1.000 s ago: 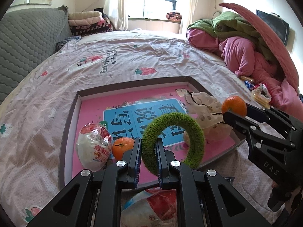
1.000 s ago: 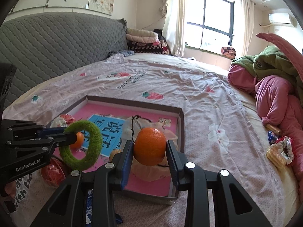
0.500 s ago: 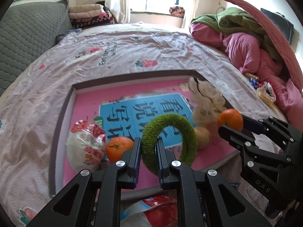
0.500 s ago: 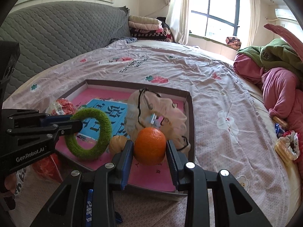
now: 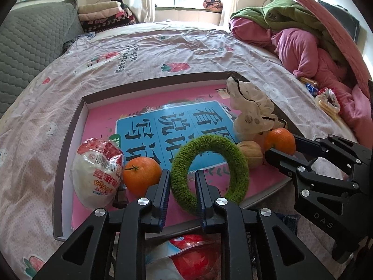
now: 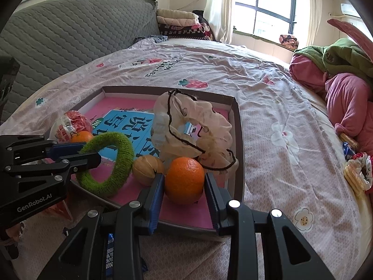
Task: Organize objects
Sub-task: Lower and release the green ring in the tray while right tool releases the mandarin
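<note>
Left fingers point(image 5: 164, 186) opening, right gripper point(image 6: 184, 183) clamped.

Tray point(image 5: 70, 154): shallow brown-walled box lid, pink floor with blue printed panel; lies flat on the bed.
Green ring point(image 5: 209, 172): fuzzy knitted hoop, tilted, lower rim on the tray's near edge, between the opening jaws of the left tool point(image 5: 180, 186).
Held orange point(image 6: 184, 180): round, glossy, clamped in the right tool point(image 6: 184, 186), at the tray's near right corner.
Second orange point(image 5: 141, 175): stem up, on tray floor beside the snack packet point(image 5: 98, 170).
Walnut point(image 6: 148, 169): tan, between ring and held orange.
Drawstring pouch point(image 6: 193, 130): cream, crumpled, right side of tray.
</note>
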Tool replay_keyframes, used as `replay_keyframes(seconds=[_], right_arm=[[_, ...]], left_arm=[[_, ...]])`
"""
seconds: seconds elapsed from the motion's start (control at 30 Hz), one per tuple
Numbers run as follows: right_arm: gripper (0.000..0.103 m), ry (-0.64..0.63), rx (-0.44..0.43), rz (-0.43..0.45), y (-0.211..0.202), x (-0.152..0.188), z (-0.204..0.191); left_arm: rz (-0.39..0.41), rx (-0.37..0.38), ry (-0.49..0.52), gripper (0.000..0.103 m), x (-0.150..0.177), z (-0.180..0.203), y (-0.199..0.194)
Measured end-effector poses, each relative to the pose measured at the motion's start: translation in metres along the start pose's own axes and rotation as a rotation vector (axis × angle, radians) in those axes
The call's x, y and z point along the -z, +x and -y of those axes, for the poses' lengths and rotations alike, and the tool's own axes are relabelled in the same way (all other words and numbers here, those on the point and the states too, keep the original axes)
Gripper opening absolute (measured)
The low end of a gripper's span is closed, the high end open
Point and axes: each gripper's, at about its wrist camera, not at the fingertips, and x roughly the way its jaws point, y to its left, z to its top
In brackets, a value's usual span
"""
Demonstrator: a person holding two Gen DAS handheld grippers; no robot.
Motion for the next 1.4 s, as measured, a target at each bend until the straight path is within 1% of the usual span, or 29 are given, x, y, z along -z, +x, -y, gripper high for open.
replay_keyframes(seconds=[0.17, 0.4, 0.57, 0.97, 1.23, 1.3, 1.33, 1.4], right_arm=[[0.036, 0.016, -0.011, -0.009, 0.0, 0.001, 0.003], [0.036, 0.016, -0.006, -0.011, 0.0, 0.001, 0.003], [0.036, 0.017, -0.007, -0.01, 0.0, 0.001, 0.003], [0.036, 0.016, -0.006, 0.0, -0.006, 0.001, 0.004], [0.036, 0.017, -0.007, 0.01, -0.011, 0.001, 0.005], [0.036, 0.017, -0.008, 0.012, -0.012, 0.001, 0.005], [0.036, 0.016, -0.008, 0.014, -0.012, 0.001, 0.005], [0.036, 0.014, -0.006, 0.021, -0.014, 0.0, 0.004]], left_arm=[[0.0, 0.008, -0.008, 0.022, 0.001, -0.002, -0.002], [0.0, 0.021, -0.03, 0.024, 0.001, -0.004, -0.003], [0.0, 0.037, -0.037, 0.031, 0.0, -0.006, -0.005], [0.017, 0.051, -0.055, 0.032, 0.001, -0.007, -0.017], [0.032, 0.058, -0.087, 0.033, 0.002, -0.013, -0.03], [0.033, 0.06, -0.098, 0.035, 0.002, -0.015, -0.033], [0.034, 0.059, -0.104, 0.039, 0.003, -0.016, -0.035], [0.039, 0.058, -0.117, 0.04, 0.003, -0.02, -0.039]])
